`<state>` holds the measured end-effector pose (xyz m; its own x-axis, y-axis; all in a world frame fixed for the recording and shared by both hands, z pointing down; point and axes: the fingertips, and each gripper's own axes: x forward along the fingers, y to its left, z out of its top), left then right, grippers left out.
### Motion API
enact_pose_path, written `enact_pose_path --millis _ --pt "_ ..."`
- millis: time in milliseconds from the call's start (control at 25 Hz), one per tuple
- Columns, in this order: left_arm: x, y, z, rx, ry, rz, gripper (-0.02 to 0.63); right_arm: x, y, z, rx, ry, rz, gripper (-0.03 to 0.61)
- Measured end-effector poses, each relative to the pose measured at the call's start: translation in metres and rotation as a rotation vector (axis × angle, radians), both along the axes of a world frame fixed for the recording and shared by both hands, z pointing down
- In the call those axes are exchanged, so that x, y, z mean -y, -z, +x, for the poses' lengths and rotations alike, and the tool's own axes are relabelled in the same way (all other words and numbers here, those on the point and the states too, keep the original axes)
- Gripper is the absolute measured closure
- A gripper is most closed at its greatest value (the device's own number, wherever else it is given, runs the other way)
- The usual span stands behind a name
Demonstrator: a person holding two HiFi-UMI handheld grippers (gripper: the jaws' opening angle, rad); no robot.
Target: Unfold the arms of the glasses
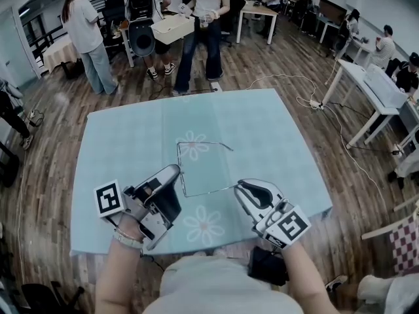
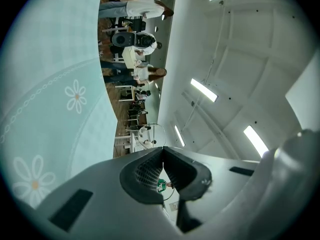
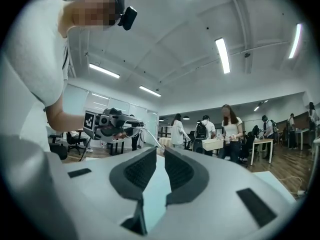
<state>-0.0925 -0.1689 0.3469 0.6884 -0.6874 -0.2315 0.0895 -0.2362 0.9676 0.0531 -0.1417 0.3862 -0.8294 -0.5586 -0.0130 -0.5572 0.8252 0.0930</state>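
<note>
Your table (image 1: pixel 281 149), covered in pale blue with flower prints, lies under both tools. Your left gripper (image 1: pixel 175 169) has its jaws pressed together on the front of the glasses (image 1: pixel 196 142), whose 2 thin arms reach to your right. Your right gripper (image 1: pixel 238 185) sits at the end of the nearer arm, jaws a narrow slit apart, with the tabletop showing through the gap.
</note>
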Motion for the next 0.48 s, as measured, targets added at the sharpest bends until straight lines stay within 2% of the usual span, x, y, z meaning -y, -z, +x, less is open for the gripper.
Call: enact_pose_path --millis 160,480 --pt "-0.004 0.002 0.005 -0.027 -0.035 0.007 0.603 0.003 -0.004 0.000 -0.014 -0.019 -0.003 0.526" --pt "-0.005 0.011 0.008 -0.047 -0.063 0.027 0.603 0.009 0.000 -0.005 -0.050 -0.038 0.010 0.446"
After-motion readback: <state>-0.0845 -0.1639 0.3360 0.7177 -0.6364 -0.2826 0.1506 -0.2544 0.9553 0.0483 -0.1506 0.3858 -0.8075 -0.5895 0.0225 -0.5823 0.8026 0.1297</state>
